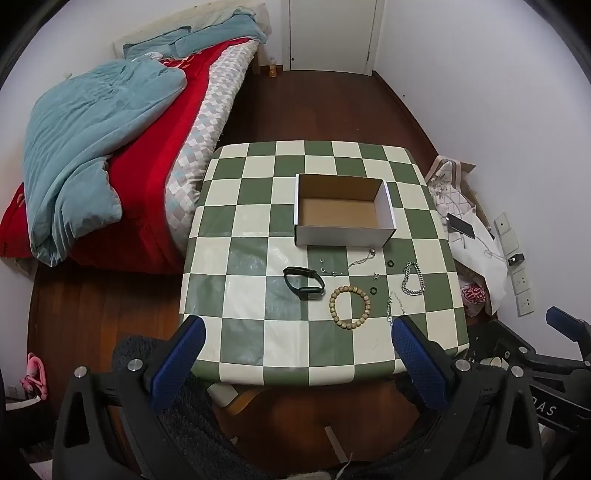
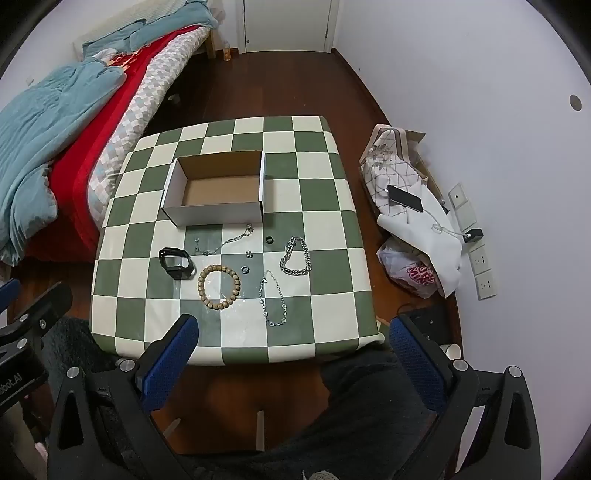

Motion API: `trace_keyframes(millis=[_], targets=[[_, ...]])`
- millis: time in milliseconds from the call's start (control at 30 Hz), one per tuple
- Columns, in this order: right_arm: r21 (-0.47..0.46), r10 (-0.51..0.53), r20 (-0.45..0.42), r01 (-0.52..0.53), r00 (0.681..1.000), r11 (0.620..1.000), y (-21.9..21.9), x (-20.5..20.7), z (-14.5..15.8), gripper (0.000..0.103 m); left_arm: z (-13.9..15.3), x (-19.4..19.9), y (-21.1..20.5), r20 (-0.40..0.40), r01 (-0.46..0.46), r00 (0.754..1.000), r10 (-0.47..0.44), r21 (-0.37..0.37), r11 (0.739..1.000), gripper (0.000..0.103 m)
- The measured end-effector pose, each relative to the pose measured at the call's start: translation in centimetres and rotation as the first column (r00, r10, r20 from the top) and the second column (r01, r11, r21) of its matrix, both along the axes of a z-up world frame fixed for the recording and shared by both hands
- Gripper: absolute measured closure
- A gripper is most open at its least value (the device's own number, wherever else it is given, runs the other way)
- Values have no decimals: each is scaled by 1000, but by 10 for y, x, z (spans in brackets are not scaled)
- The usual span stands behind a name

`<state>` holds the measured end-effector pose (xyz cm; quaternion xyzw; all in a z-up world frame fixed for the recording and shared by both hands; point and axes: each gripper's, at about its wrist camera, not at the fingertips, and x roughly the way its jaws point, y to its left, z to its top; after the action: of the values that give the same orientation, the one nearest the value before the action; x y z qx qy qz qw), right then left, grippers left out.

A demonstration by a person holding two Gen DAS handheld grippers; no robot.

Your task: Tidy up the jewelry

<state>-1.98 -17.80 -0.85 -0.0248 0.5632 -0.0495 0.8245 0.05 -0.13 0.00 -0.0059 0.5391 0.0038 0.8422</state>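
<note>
An empty white cardboard box (image 1: pixel 343 230) (image 2: pixel 214 216) stands on the green-and-cream checkered table (image 1: pixel 258 332) (image 2: pixel 325 236). In front of it lie a black smart band (image 1: pixel 303 283) (image 2: pixel 176 263), a wooden bead bracelet (image 1: pixel 349 305) (image 2: pixel 219 286), a chunky silver chain (image 1: pixel 413 278) (image 2: pixel 296 255), a thin silver bracelet (image 2: pixel 272 297) (image 1: pixel 391 307), a fine necklace (image 2: pixel 231 240) (image 1: pixel 364 256) and small dark rings (image 2: pixel 269 240). My left gripper (image 1: pixel 297 334) and right gripper (image 2: pixel 293 330) both hang open above the table's near edge, holding nothing.
A bed with a teal quilt (image 1: pixel 92 147) and red blanket runs along the table's left. On the floor to the right lie bags, white cloth and a phone (image 2: pixel 404 199). Wall sockets (image 2: pixel 480 258) sit low on the right wall. A closed door (image 1: pixel 332 33) is at the back.
</note>
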Motion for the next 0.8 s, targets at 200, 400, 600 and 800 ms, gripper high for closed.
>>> trace_keyframes(millis=[200, 400, 600, 800], targets=[[-1, 2, 2, -2, 1000, 1000, 3, -1, 2, 0, 0, 0, 0, 4, -3, 1000, 3, -9, 1000, 0], [-5, 0, 1, 0, 1000, 1000, 5, -3, 3, 0, -4, -4, 3, 3, -5, 1000, 5, -5, 1000, 0], [-4, -1, 0, 1, 1000, 1000, 7, -4, 5, 0, 1, -8, 14, 4, -16, 1000, 16, -11, 1000, 0], [-7, 4, 2, -4, 1000, 1000, 7, -2, 4, 0, 3, -10, 18, 6, -20, 1000, 20, -8, 1000, 0]])
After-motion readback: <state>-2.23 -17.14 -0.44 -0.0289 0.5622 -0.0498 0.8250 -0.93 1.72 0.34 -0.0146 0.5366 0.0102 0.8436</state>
